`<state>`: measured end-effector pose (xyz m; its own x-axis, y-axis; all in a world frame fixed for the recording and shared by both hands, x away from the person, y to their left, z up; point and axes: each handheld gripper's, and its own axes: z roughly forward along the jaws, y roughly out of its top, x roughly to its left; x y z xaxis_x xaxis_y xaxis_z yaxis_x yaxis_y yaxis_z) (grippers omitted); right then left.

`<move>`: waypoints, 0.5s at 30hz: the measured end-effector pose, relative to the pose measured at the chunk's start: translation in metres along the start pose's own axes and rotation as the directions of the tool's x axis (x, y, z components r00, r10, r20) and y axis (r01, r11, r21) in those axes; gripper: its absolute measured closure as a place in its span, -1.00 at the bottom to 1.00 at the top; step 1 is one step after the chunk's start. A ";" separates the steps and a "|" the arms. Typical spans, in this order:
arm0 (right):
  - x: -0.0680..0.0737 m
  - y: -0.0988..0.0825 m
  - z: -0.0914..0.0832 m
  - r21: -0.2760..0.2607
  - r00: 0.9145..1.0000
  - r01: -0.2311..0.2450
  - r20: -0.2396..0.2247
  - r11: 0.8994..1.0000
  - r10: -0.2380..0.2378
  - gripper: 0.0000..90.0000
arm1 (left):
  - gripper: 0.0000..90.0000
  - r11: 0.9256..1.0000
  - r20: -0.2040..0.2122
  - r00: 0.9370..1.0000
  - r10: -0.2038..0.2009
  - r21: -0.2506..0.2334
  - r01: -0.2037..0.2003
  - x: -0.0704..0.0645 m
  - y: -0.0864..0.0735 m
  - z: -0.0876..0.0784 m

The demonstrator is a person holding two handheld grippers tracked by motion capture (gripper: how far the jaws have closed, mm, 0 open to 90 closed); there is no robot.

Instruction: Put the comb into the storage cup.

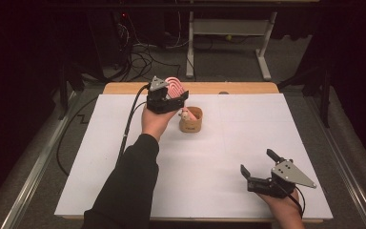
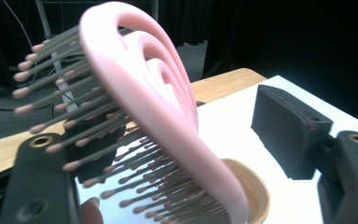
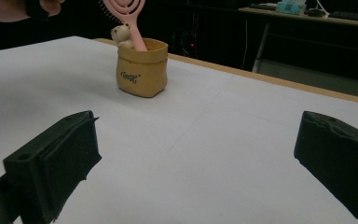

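Left gripper (image 1: 174, 98) up near the far edge of the table (image 1: 124, 157), jaws apart, either side of the pink hairbrush (image 1: 175, 86); pads not pressing on it in the left gripper view, one jaw well clear to the side, the other just behind the bristles (image 2: 74, 135). Brush head (image 2: 158, 93) tilted between those jaws, handle down inside the small tan pot (image 1: 191, 120). Pot upright on the white sheet, just beside the left hand (image 1: 155, 121), toward the far edge and a little left of the middle. Small bear figure (image 3: 122, 35) at the pot's rim, touching the brush handle. Dark lettering on the pot's front in the right gripper view, too small to read.

Right gripper (image 1: 259, 168) low near the near right corner, well apart from the pot, jaws spread wide with bare sheet between them.
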<state>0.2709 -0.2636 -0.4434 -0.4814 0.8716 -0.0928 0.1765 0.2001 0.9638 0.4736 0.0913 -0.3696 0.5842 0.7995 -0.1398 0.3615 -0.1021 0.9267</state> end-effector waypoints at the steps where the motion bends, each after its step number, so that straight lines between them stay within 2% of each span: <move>1: 0.000 0.000 0.000 0.001 1.000 0.001 0.000 1.000 -0.001 -1.00 | -0.45 1.000 0.001 1.000 0.003 0.002 -0.003 0.000 0.000 0.000; 6: 0.000 -0.001 0.001 0.003 1.000 -0.002 0.000 1.000 0.002 -1.00 | -0.51 1.000 0.010 1.000 -0.009 0.013 0.009 0.002 0.000 -0.001; 11: 0.001 -0.001 0.001 0.006 1.000 -0.001 0.000 1.000 0.001 -1.00 | -0.68 0.999 0.019 0.999 -0.038 0.037 0.037 0.005 -0.001 -0.002; 15: 0.001 -0.001 0.002 0.004 1.000 0.002 -0.001 1.000 -0.002 -1.00 | -0.71 0.999 0.020 0.999 -0.041 0.033 0.041 0.007 -0.002 -0.003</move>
<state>0.2715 -0.2619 -0.4448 -0.4827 0.8707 -0.0942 0.1789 0.2034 0.9626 0.4742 0.0988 -0.3716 0.5834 0.7908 -0.1851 0.4087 -0.0889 0.9083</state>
